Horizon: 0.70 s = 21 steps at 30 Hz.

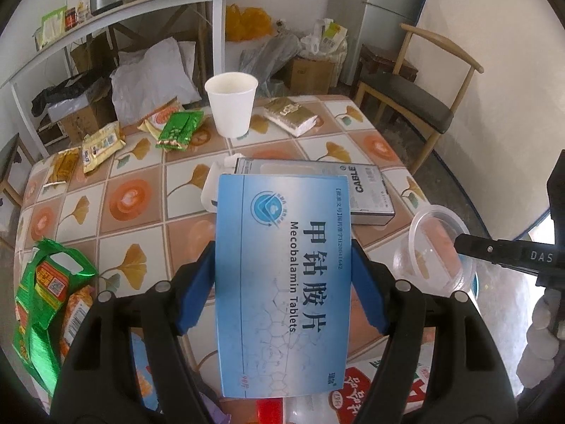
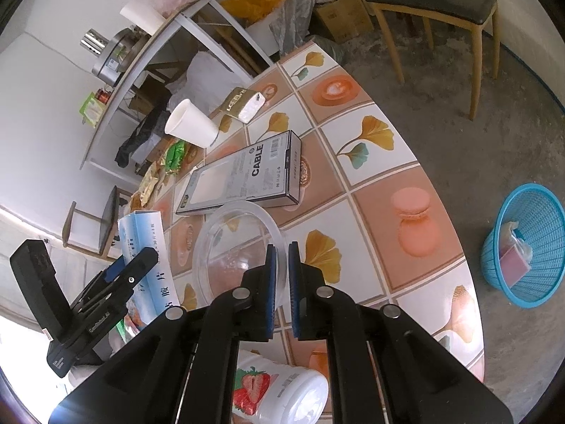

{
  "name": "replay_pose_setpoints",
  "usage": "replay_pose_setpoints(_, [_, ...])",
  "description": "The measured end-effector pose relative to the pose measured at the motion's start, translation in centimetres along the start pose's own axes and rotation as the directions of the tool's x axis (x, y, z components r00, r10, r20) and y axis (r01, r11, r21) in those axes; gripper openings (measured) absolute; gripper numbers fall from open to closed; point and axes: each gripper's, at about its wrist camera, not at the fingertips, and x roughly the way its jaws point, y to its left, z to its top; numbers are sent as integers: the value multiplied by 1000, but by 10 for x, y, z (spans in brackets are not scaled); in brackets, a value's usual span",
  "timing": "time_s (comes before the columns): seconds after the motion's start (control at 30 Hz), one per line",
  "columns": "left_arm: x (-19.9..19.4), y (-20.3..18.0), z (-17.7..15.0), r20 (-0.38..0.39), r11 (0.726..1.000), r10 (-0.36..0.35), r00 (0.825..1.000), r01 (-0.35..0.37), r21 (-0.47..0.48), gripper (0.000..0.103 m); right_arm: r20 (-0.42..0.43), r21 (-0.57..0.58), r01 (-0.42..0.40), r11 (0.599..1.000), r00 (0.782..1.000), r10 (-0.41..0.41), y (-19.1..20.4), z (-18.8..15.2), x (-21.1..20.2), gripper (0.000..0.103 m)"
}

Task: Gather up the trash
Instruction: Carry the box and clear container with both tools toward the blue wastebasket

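Left gripper (image 1: 282, 275) jaws clamp Mecobalamin tablet box (image 1: 282, 265) across width, lifted clear of table (image 1: 148, 162). Right gripper (image 2: 281, 282) jaws pinch clear plastic container (image 2: 240, 247) rim, likely bound for blue basket (image 2: 526, 247) on floor off table edge.

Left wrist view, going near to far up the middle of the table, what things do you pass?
Blue tablet box held in the left gripper → grey cable box → white paper cup → orange plastic bag on the floor beyond the table.

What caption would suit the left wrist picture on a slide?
Left claw grips a blue Mecobalamin tablet box above the littered table.
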Motion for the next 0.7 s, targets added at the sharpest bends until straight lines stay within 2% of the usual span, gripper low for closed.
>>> replay_pose_setpoints(0.7, [-43, -21, 3, 90, 999, 0, 996, -5, 54, 68, 53, -3, -23, 1000, 998, 23, 2, -7, -30, 7])
